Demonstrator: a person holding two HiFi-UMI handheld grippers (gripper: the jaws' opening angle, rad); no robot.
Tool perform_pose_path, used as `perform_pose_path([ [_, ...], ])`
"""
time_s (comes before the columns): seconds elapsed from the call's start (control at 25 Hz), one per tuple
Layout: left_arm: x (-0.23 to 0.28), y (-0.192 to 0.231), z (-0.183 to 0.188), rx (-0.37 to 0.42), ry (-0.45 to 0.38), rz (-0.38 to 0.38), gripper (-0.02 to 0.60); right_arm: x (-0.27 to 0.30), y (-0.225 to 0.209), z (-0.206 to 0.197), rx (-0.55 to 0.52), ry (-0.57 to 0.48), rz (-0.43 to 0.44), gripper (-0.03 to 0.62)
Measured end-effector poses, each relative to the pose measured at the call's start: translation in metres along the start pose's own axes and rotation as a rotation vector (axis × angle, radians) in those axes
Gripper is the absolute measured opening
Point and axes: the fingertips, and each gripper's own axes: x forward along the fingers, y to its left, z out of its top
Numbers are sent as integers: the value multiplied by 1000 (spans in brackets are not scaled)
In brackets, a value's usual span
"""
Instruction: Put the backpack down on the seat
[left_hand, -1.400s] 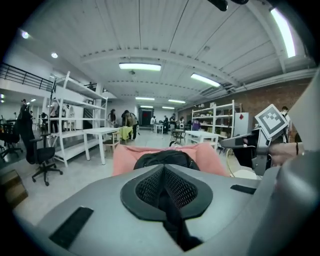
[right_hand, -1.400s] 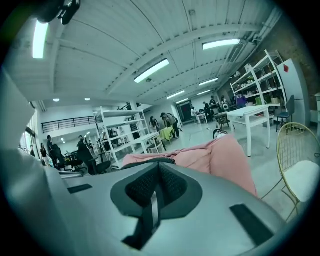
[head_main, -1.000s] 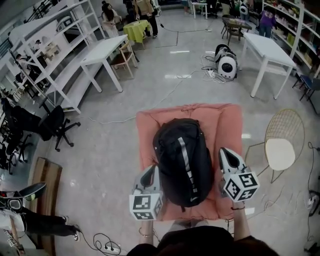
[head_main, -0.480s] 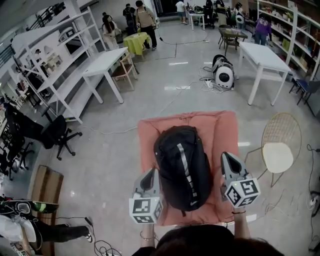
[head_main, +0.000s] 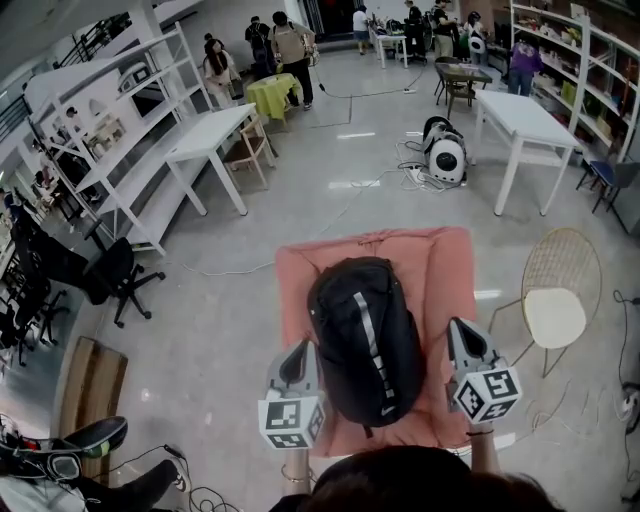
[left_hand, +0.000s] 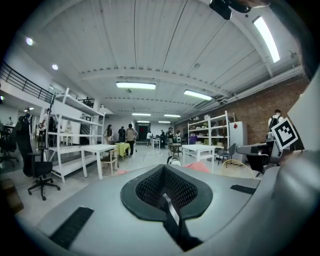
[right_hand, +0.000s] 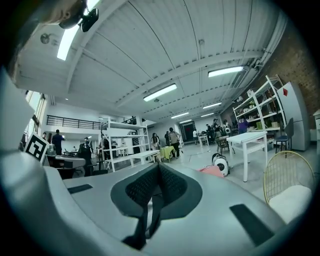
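Head view: rounded black backpack (head_main: 365, 340) on soft pink cushioned seat (head_main: 452, 270).

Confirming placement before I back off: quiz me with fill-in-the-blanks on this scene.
The black ____ lies on the pink seat. The left tool and right tool both have jaws ____. The wire chair right of the seat has a ____ cushion.
Missing words: backpack; shut; white.

One backpack (head_main: 365, 340), one pink seat (head_main: 450, 262), two grippers (head_main: 299, 350) (head_main: 459, 330), one wire chair (head_main: 553, 318).
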Motion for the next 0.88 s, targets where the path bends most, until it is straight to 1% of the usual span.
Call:
perform_pose_path([
  [0.32,6,-2,-6,7,13,-8,14,7,-2,8,-17,-22,0,12],
  [0.88,10,10,-9,0,9,28,14,15,-4,3,-16,-33,7,12],
])
